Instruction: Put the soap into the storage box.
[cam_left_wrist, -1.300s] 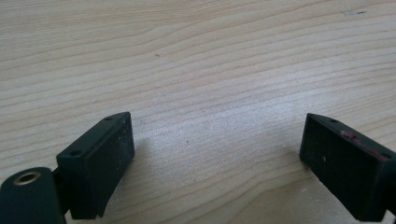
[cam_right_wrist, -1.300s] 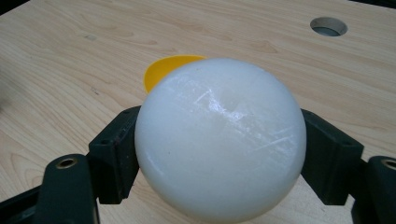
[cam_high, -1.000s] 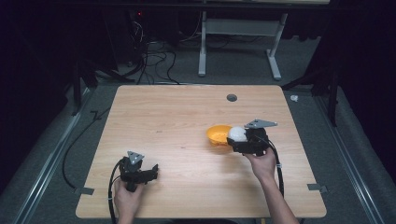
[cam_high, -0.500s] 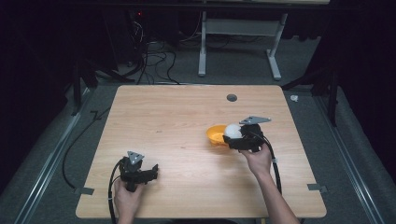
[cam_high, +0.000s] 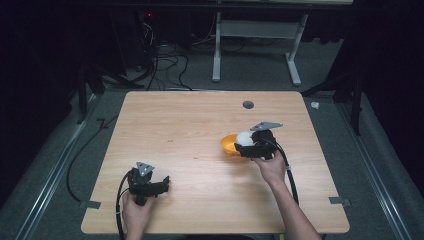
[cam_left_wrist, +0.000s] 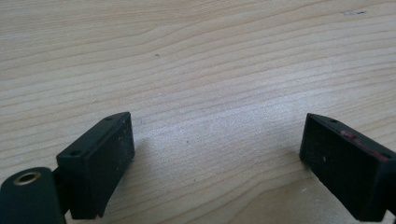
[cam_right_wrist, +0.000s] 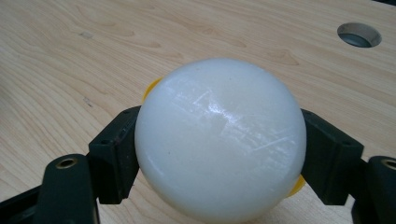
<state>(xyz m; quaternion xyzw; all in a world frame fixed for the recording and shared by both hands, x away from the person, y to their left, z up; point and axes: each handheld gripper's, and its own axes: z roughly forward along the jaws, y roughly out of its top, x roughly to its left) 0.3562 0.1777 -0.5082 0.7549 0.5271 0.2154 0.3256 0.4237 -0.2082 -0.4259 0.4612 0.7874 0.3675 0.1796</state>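
High view: white ball (cam_high: 244, 138) over orange bowl (cam_high: 228, 144), gripped.

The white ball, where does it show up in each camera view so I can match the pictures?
High view: white ball right of the table's centre, in the right claw, over the orange bowl.
Left gripper view: bare wooden table between open jaws.
Right gripper view: white ball centre, clamped between the jaws.
Shared landmark: round table hole.
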